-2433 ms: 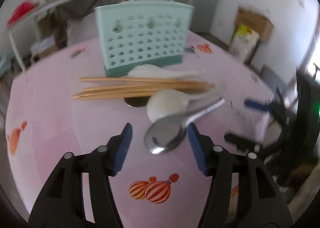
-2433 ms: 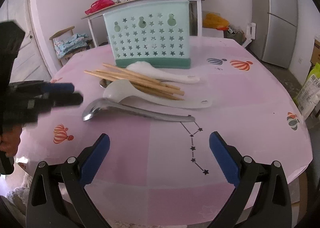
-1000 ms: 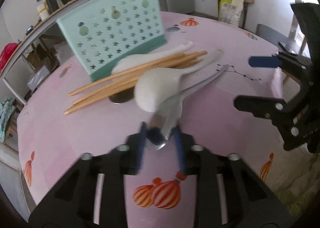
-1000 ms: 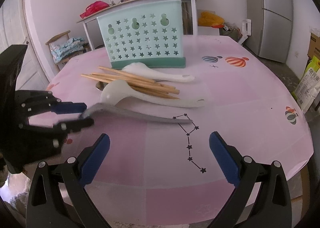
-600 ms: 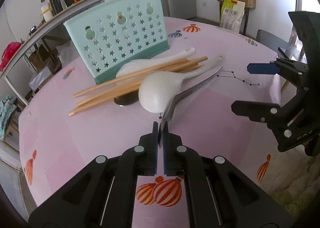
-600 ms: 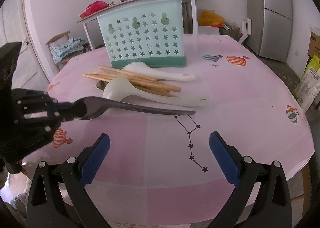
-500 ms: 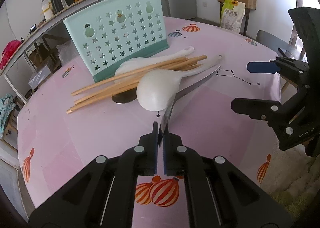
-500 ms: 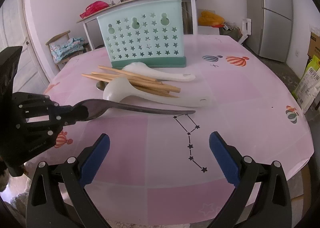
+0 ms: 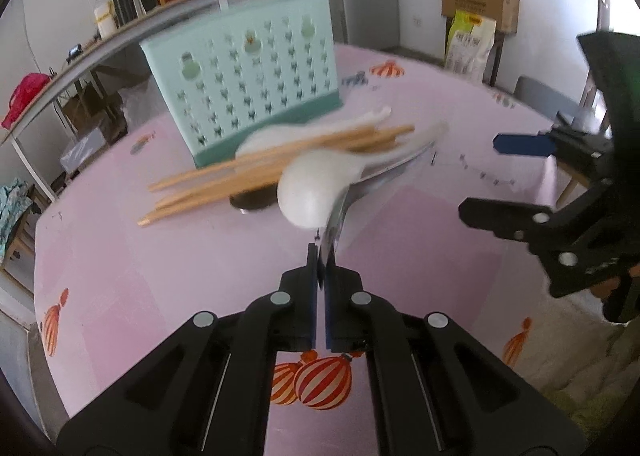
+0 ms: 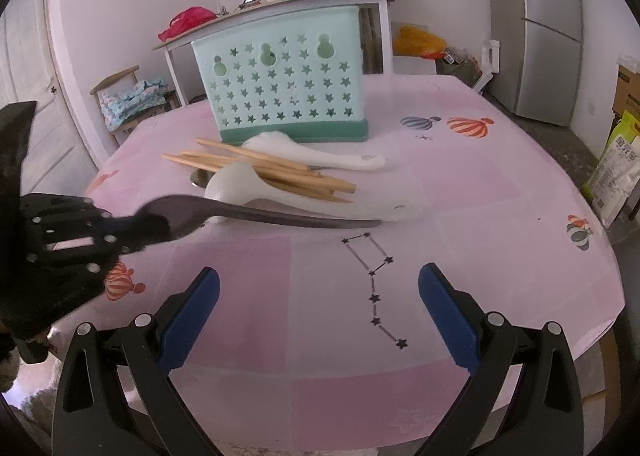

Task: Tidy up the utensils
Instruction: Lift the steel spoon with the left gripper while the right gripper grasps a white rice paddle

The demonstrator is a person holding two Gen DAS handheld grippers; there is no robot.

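Pink balloon-print tabletop (image 10: pixel 500 192) carries one mint star-pierced caddy (image 10: pixel 284 84); no writing is legible. In front lie two white spoons (image 10: pixel 320 200) and several chopsticks (image 10: pixel 280 172). Left tool (image 9: pixel 320 256) is clamped shut on one metal spoon (image 10: pixel 260 214), bowl end raised. Right tool (image 10: pixel 320 316) hangs wide open, empty.

Pink table (image 10: pixel 500 192) bears holder (image 10: pixel 280 88), chopsticks (image 10: pixel 280 172), spoons (image 10: pixel 320 200)

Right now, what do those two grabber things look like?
Both are black plastic tongs. The right gripper has two long arms dotted with round silver screws, each tipped with a bright blue pad. The left gripper looks the same: black arms, silver screws, blue pads. No cables or sleeves show.
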